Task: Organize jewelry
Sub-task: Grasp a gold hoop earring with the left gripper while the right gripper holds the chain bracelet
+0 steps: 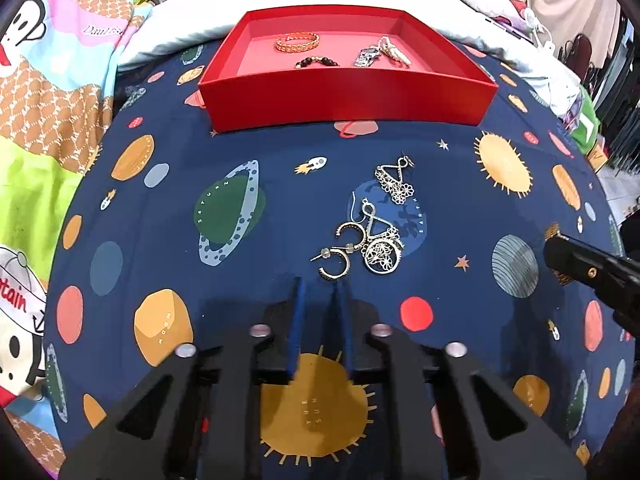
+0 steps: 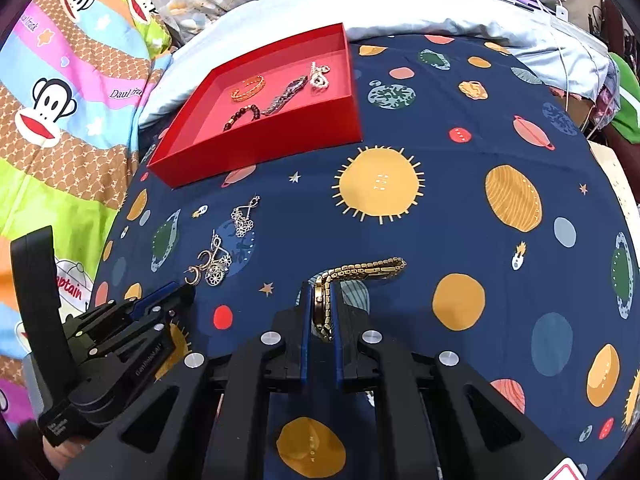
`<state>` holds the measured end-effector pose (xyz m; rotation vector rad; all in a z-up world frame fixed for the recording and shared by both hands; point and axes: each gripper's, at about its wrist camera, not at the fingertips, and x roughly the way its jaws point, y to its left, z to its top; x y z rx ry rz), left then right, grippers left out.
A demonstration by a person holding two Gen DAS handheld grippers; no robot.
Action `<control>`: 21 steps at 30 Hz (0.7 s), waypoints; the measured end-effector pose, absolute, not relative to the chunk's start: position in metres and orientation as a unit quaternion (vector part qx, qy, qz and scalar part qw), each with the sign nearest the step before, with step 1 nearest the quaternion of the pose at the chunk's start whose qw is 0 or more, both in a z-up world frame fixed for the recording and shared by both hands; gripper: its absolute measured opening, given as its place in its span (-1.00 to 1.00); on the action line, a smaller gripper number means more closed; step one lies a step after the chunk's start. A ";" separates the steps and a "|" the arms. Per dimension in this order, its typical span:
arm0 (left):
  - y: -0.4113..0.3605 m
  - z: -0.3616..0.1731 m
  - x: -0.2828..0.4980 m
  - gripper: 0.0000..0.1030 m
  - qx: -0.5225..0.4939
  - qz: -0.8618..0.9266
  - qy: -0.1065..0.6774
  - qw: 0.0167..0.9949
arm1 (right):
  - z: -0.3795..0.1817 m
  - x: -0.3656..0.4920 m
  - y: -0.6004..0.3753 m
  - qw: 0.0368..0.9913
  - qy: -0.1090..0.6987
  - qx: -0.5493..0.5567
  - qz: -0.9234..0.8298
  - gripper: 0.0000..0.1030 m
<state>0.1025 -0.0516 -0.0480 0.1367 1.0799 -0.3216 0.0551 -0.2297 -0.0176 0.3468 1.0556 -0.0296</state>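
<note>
A red tray [image 1: 348, 100] [image 2: 256, 152] at the far side of the bed holds an orange bangle [image 1: 297, 41], a dark bead bracelet [image 1: 317, 62], a silver watch [image 1: 367, 57] and a pearl piece [image 1: 394, 50]. Several silver and gold earrings [image 1: 368, 240] [image 2: 212, 264] lie in a heap on the navy cloth, one filigree earring [image 1: 396, 180] a little farther back. My left gripper [image 1: 320, 284] is open and empty, just short of the heap. My right gripper [image 2: 322, 292] is shut on a gold watch [image 2: 360, 272], whose band trails right on the cloth.
The navy planet-print cloth [image 1: 500, 208] covers the bed. A colourful monkey-print blanket [image 2: 60, 100] lies at the left, pale pillows [image 2: 440, 12] behind the tray. The left gripper shows in the right wrist view [image 2: 176, 292]; the right one shows at the left view's right edge [image 1: 552, 236].
</note>
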 end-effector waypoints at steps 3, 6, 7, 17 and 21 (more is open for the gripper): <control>-0.047 -0.048 0.104 -0.89 0.052 -0.159 0.516 0.840 | -0.018 0.056 -0.228 0.849 0.502 0.164 -0.012 -0.85; -0.044 -0.047 0.104 -0.91 0.042 -0.166 0.519 0.838 | -0.019 0.057 -0.227 0.849 0.502 0.164 -0.011 -0.85; -0.045 -0.046 0.103 -0.92 0.043 -0.166 0.517 0.839 | -0.018 0.057 -0.227 0.849 0.502 0.164 -0.010 -0.85; -0.058 -0.044 0.108 -0.86 0.043 -0.168 0.516 0.839 | -0.018 0.058 -0.225 0.848 0.503 0.166 -0.008 -0.85; -0.062 -0.047 0.112 -0.83 0.043 -0.167 0.520 0.836 | -0.018 0.058 -0.225 0.848 0.503 0.166 -0.008 -0.85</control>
